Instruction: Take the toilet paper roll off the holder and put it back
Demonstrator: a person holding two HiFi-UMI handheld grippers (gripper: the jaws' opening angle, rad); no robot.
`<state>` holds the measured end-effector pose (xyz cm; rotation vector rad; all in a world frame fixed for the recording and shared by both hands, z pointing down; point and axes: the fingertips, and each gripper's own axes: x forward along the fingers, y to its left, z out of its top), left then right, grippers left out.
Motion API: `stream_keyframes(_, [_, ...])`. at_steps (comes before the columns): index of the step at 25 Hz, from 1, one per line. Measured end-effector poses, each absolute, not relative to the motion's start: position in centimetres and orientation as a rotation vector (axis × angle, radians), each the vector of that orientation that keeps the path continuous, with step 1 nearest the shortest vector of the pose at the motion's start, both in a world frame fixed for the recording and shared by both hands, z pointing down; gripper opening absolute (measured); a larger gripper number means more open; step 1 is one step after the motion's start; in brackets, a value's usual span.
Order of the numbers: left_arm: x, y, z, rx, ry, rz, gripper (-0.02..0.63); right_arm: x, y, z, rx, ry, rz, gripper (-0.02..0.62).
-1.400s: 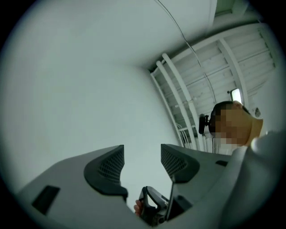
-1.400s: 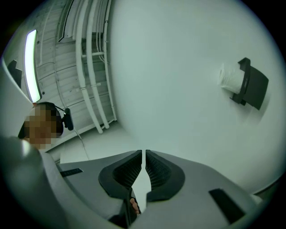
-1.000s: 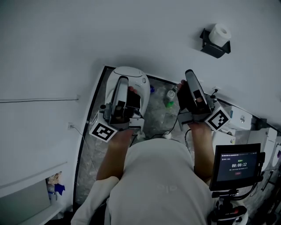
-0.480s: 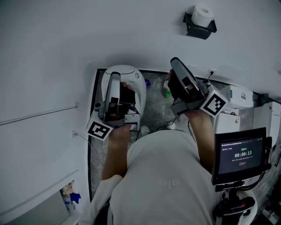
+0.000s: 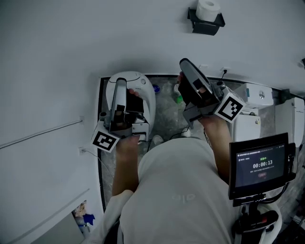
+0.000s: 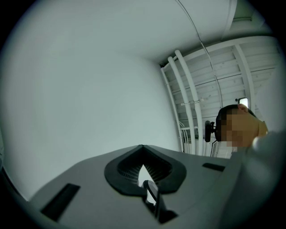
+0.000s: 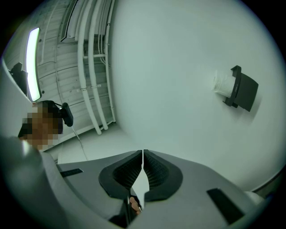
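Note:
A white toilet paper roll (image 5: 208, 8) sits in a black holder (image 5: 206, 25) fixed to the white wall, at the top of the head view. The right gripper view shows the roll (image 7: 222, 82) and holder (image 7: 244, 93) off to the upper right, well away from the jaws. My right gripper (image 5: 184, 64) points up toward the wall below the holder; its jaws (image 7: 142, 154) are shut with nothing between them. My left gripper (image 5: 120, 82) is held lower left, over a white toilet, and is shut (image 6: 142, 148) and empty, facing bare wall.
A white toilet (image 5: 143, 90) stands below the left gripper on a marbled floor. A green bottle (image 5: 178, 98) stands beside it. A screen with a timer (image 5: 259, 165) is at the right on a stand. White pipes (image 6: 183, 98) run up the wall.
The head view has swung, so the roll and holder now sit further left and higher. Both grippers have shifted slightly left and up with it and stay shut.

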<state>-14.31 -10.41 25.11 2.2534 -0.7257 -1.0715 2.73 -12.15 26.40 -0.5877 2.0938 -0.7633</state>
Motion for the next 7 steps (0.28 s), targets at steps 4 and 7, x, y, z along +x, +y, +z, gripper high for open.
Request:
stream_keyframes(4, [-13.89,-10.60,25.63,2.239,-0.709,-1.057,0.006,3.02,-12.22,26.55,-0.596,2.089,-0.761,0.014])
stream_keyframes(7, [-13.71,-10.76,26.05,2.227,-0.709,-1.042,0.006,3.20,-12.33,26.66,-0.601,2.085,-0.763,0.014])
